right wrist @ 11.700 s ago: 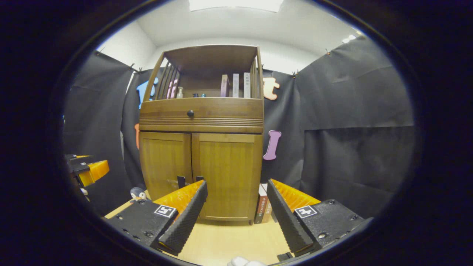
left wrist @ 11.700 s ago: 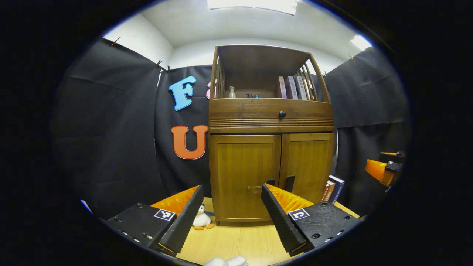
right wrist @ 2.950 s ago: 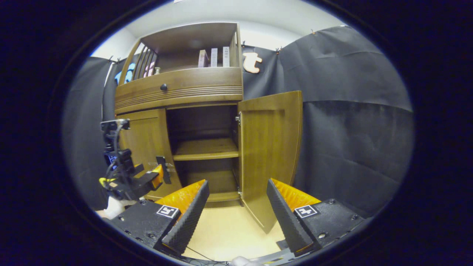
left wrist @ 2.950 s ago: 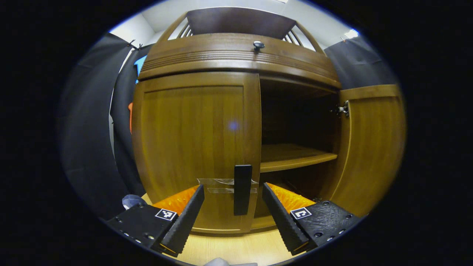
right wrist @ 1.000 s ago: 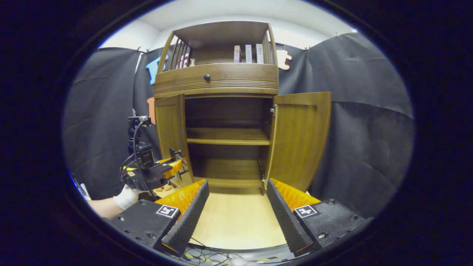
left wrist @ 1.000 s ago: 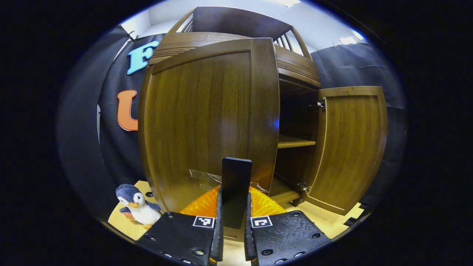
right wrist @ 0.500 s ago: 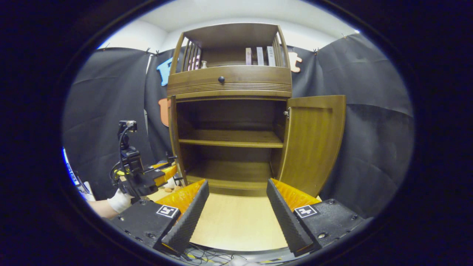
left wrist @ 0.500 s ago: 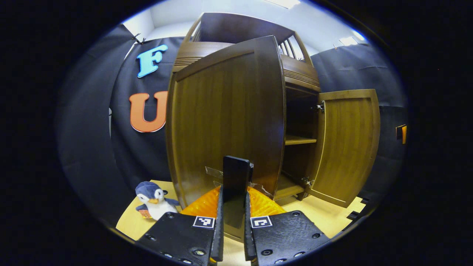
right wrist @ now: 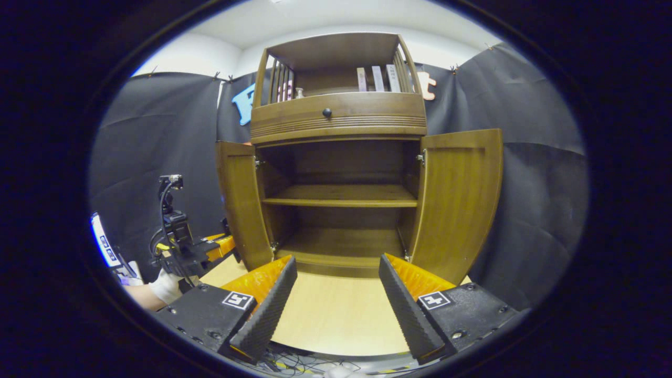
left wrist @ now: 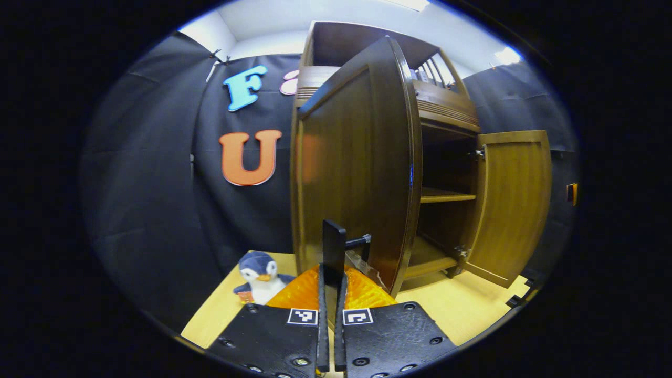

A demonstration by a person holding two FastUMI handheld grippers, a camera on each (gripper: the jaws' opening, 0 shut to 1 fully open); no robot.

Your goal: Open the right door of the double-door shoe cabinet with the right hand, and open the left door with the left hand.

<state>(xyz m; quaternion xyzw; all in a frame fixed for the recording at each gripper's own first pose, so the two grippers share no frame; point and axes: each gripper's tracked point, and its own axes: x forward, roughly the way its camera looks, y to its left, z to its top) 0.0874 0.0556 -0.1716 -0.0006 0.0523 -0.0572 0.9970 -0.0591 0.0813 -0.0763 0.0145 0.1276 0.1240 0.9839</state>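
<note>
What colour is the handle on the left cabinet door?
Black. The handle shows best in the left gripper view, clamped in the left gripper.

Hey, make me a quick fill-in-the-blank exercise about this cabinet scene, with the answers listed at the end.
1. The left gripper is shut on the left door's ____.
2. The right gripper hangs ____ in front of the cabinet, holding nothing.
3. Inside the cabinet, the shelf is ____.
4. The soft toy on the floor beside the left door is a ____.

Missing words: handle; open; empty; penguin
</note>
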